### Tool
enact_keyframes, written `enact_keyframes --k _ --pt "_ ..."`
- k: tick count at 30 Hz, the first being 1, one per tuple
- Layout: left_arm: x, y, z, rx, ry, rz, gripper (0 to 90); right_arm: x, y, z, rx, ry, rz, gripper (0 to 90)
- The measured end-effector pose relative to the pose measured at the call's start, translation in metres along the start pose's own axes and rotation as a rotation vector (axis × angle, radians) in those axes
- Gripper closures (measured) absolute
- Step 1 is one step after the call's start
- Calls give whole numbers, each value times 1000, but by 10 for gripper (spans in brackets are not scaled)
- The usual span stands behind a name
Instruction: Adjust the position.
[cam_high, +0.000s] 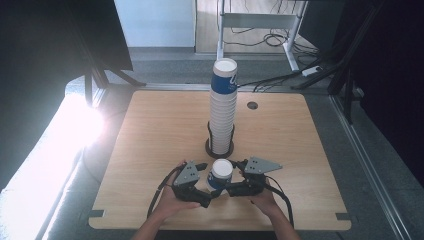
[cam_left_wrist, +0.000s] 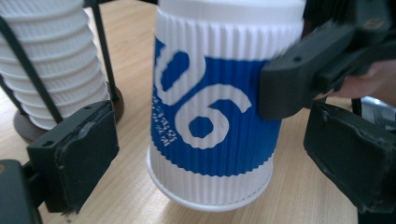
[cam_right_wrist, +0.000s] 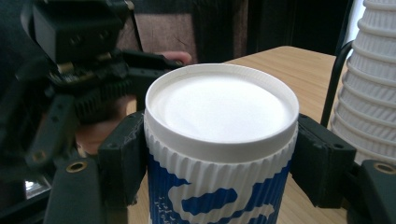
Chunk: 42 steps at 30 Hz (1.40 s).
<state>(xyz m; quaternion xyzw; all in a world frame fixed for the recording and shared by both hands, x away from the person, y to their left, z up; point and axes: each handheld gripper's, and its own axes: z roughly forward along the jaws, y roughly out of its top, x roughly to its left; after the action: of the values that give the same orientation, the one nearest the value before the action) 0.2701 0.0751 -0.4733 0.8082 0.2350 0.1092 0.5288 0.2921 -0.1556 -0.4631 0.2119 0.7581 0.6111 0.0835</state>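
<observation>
Two grippers met at one upturned cup (cam_high: 220, 174) near the table's (cam_high: 150, 135) front edge, before the stack (cam_high: 223, 107). Right gripper (cam_right_wrist: 219, 158) clamped its upper wall; left gripper (cam_left_wrist: 224, 154) stood wide around it. Excess squeeze could crush the wall or tip the cup.

Lab or studio: bare wooden table (cam_high: 165, 135), floor cables (cam_high: 272, 37), bright lamp (cam_high: 82, 125)
</observation>
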Motion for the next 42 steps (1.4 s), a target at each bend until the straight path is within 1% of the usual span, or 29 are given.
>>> enact_keyframes --k 2,6,9,11,12,14,16,21,24,25,28,31,33,34,36,38,42 --pt "-2 -1 4 11 4 10 35 1 0 0 -8 4 5 272" --pt "-4 -2 9 27 7 14 40 4 2 0 -16 18 10 272" --pt "-6 -2 10 29 17 23 64 8 2 0 -16 28 2 272" --pt "-7 -3 10 13 33 27 130 8 3 0 -16 29 0 272" --pt "-7 -4 11 12 29 22 147 9 3 1 -17 25 -1 272" --pt "-7 -6 12 16 29 30 177 8 2 0 -9 18 -5 271" --pt "-7 -7 12 21 31 36 186 7 1 1 3 20 -2 270" --pt "-8 -8 13 30 37 57 200 6 1 1 21 25 -2 266" --pt "-8 -9 13 43 42 66 202 5 0 1 33 29 12 262" --pt "-8 -9 13 48 43 69 202 4 0 2 45 30 19 259" --pt "-7 -10 14 66 50 83 203 3 -1 2 65 25 28 253" --pt "-7 -10 13 76 57 91 204 3 -1 2 81 16 24 244" --pt "-7 -10 13 83 67 95 204 2 -1 1 84 13 33 238" --pt "-7 -9 11 89 79 101 204 1 -1 1 85 13 33 236" --pt "-6 -8 9 92 87 105 204 1 -1 0 90 10 32 229" --pt "-5 -7 7 88 93 104 204 0 -1 -2 86 7 34 224" --pt "-4 -6 4 95 117 120 205 -1 1 -7 73 1 39 215"
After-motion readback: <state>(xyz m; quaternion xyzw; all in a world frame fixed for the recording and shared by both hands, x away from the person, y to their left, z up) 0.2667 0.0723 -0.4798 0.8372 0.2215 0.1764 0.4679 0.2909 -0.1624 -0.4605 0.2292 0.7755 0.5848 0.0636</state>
